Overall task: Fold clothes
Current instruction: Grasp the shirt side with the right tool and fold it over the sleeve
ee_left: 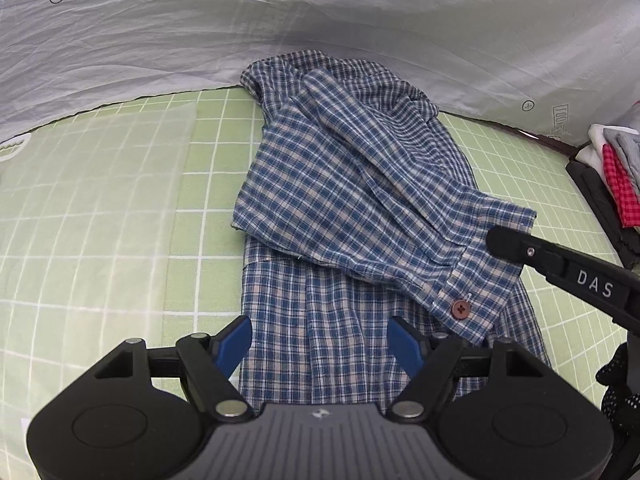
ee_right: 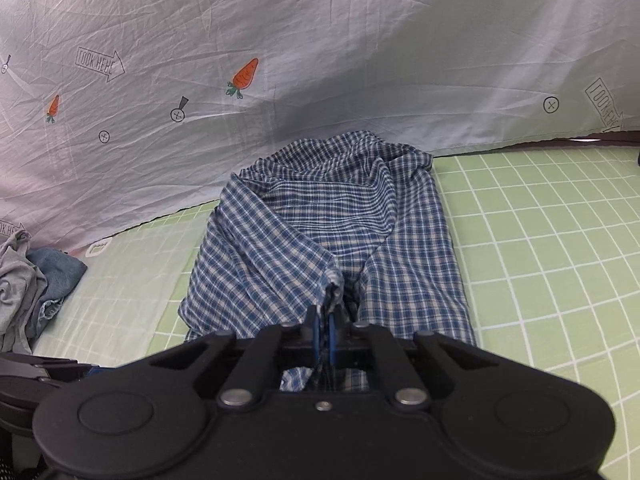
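Observation:
A blue and white plaid shirt (ee_left: pixel 340 200) lies on the green grid mat (ee_left: pixel 120 200), its body narrowed by folded-in sides, a sleeve laid across it with a brown cuff button (ee_left: pixel 460 309). My left gripper (ee_left: pixel 322 344) is open, hovering over the shirt's near hem. My right gripper (ee_right: pixel 325 334) is shut on a bunched fold of the sleeve cuff of the shirt (ee_right: pixel 320 232). In the left wrist view the right gripper (ee_left: pixel 496 240) comes in from the right and touches the sleeve cuff.
A light sheet with carrot prints (ee_right: pixel 280 60) hangs behind the mat. A pile of grey and denim clothes (ee_right: pixel 28 280) lies at the left. Folded red checked and grey clothes (ee_left: pixel 618 184) lie on a dark tray at the right.

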### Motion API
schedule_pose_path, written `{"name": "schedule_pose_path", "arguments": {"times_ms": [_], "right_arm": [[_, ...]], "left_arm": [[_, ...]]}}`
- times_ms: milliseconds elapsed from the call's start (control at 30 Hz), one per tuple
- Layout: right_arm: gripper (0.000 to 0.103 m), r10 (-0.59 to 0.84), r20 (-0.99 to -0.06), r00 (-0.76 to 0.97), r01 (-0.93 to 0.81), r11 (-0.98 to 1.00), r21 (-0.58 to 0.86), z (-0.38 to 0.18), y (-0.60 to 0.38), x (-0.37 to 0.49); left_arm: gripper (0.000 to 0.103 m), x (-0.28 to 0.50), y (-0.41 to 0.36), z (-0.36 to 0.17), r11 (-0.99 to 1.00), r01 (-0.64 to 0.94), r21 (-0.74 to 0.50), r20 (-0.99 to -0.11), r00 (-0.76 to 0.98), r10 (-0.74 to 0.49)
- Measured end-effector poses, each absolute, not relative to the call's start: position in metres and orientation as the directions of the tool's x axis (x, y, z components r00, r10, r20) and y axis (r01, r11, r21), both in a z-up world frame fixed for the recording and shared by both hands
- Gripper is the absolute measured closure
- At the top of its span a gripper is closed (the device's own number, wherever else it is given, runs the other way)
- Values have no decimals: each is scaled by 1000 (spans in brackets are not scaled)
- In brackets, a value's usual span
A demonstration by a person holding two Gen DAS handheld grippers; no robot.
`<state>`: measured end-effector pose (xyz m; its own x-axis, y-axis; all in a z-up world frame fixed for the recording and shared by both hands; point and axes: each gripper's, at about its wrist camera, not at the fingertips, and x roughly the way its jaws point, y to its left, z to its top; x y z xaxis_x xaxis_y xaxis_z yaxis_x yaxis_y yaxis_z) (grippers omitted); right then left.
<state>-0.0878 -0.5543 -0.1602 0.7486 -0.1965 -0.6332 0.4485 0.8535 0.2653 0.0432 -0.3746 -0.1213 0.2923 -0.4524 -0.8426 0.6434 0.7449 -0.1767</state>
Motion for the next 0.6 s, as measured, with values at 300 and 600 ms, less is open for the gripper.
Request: {"name": "schedule_pose_path", "arguments": {"times_ms": [300,600], "right_arm": [[99,-190,-626,756,464,831,308,-144,-513,-145],[99,-199,-628,753,492,803,336,-140,-482,-206]], "left_arm": [[28,-3,-345,-100,741,644,-193,-827,300,-476],[28,-52,-321,-108,732,651,-203,-851,253,-461]]}}
